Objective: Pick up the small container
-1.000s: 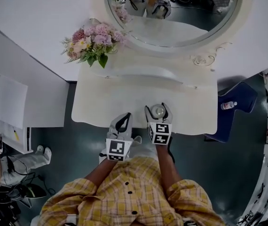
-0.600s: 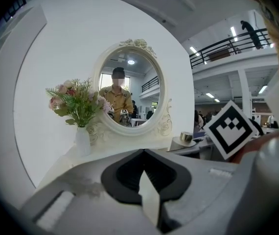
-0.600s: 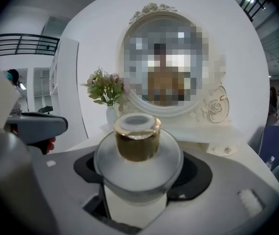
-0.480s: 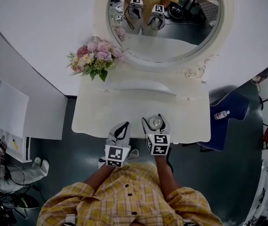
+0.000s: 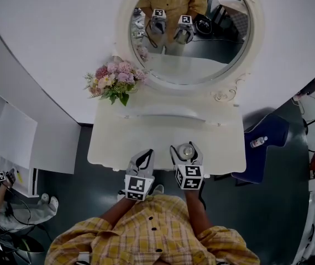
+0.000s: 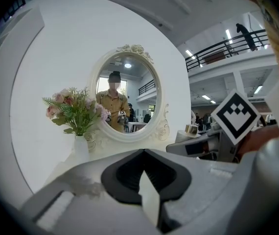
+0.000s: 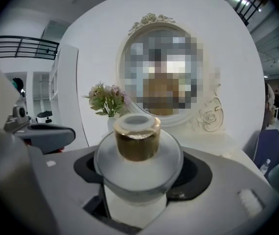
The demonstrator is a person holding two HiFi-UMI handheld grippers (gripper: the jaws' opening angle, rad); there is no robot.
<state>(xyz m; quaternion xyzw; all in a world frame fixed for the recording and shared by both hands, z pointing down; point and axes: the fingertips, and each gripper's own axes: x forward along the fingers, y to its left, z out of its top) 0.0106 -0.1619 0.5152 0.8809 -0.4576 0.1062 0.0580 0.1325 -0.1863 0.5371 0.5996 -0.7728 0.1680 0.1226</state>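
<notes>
From above, the right gripper point(image 5: 186, 146) sits at the table's point(image 5: 146, 131) near edge. Its fingers are spread wide and clamped round the small container point(image 5: 187, 152), ready to lift it. The left gripper point(image 5: 145, 158) waits just beside it.

The left gripper view shows its fingers closed together and empty, apparently not needed.

The right gripper view shows the jar upright with its gold cap point(image 7: 139, 140) on top. I can't tell whether it has left the table.

Frosted glass hides what the small container point(image 7: 138, 153) holds.
</notes>
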